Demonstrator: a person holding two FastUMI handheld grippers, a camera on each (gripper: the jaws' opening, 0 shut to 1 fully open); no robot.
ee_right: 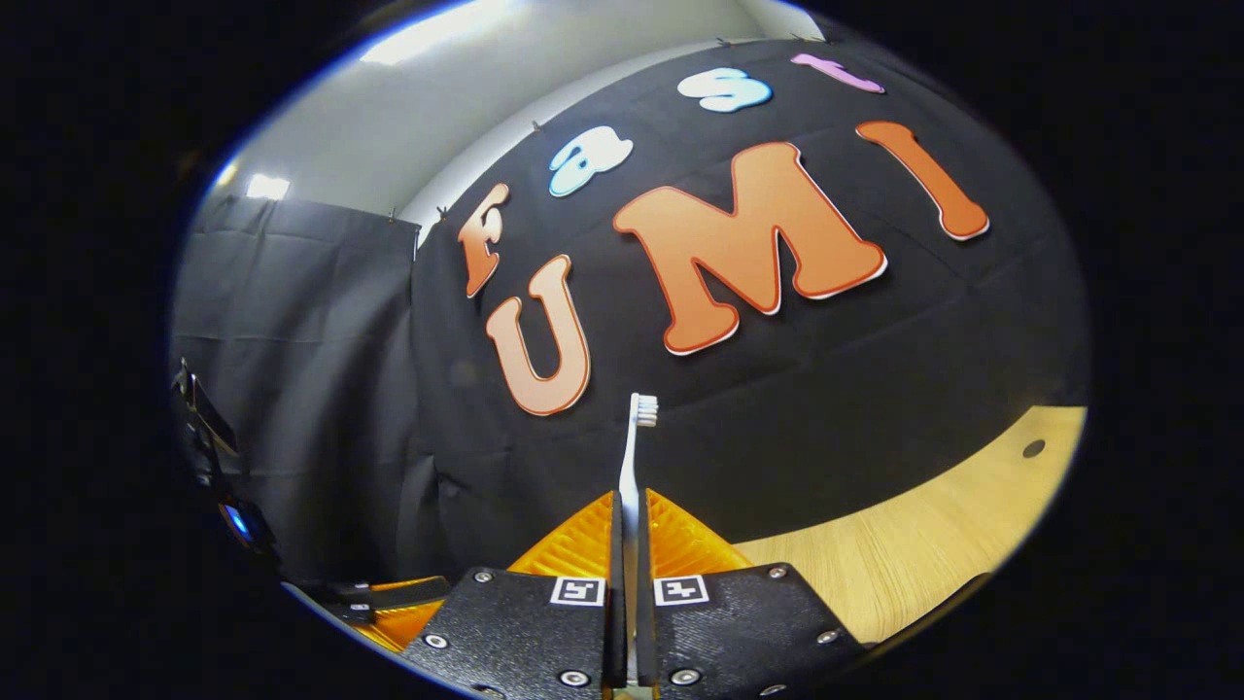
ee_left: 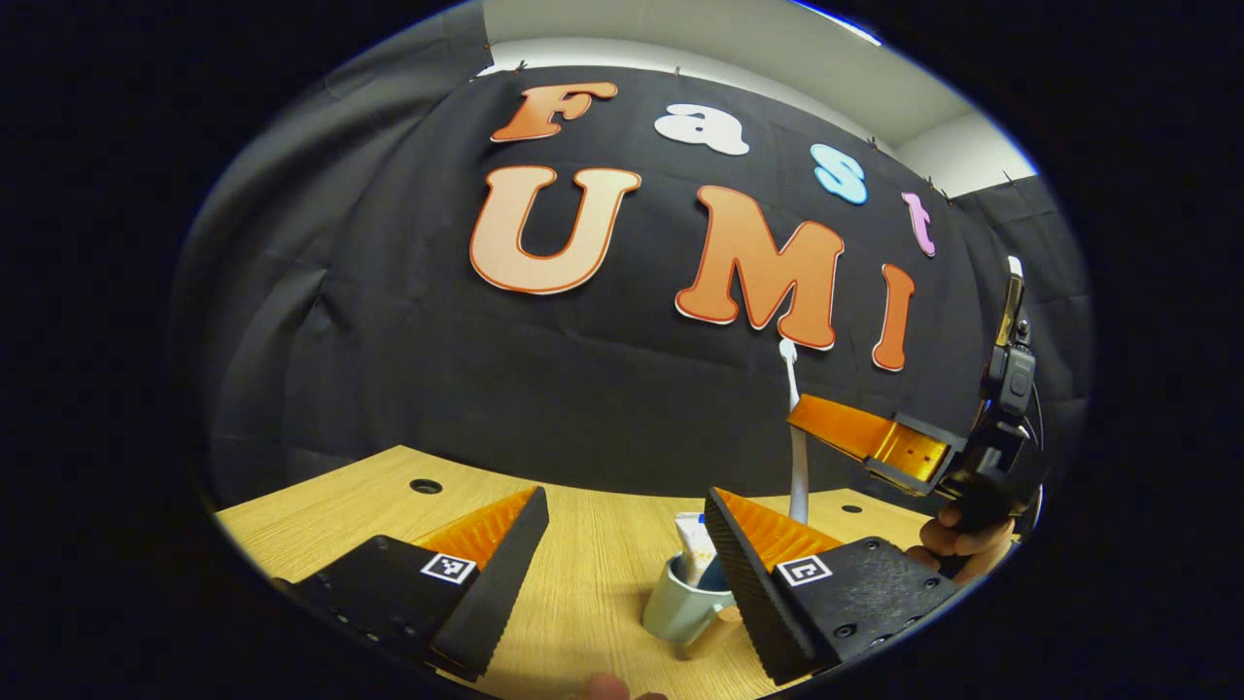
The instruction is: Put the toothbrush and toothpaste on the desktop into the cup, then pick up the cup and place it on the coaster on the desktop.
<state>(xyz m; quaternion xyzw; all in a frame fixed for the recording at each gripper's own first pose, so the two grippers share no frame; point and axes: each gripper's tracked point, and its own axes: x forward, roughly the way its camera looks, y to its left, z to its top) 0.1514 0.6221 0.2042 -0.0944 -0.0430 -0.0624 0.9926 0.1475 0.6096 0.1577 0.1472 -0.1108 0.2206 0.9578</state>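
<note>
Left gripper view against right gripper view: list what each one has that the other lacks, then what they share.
Left gripper view alone: the cup with the toothpaste standing in it, the left gripper open around the space before the cup, and a hand holding the right gripper.

Right gripper view alone: a close look at the right gripper's fingers pressed on the toothbrush handle, bristle head up.

Both: the toothbrush held upright, the wooden desktop, the black booth wall.

One toothbrush (ee_right: 632,457), one toothpaste (ee_left: 694,546), one cup (ee_left: 677,608), two grippers.
</note>
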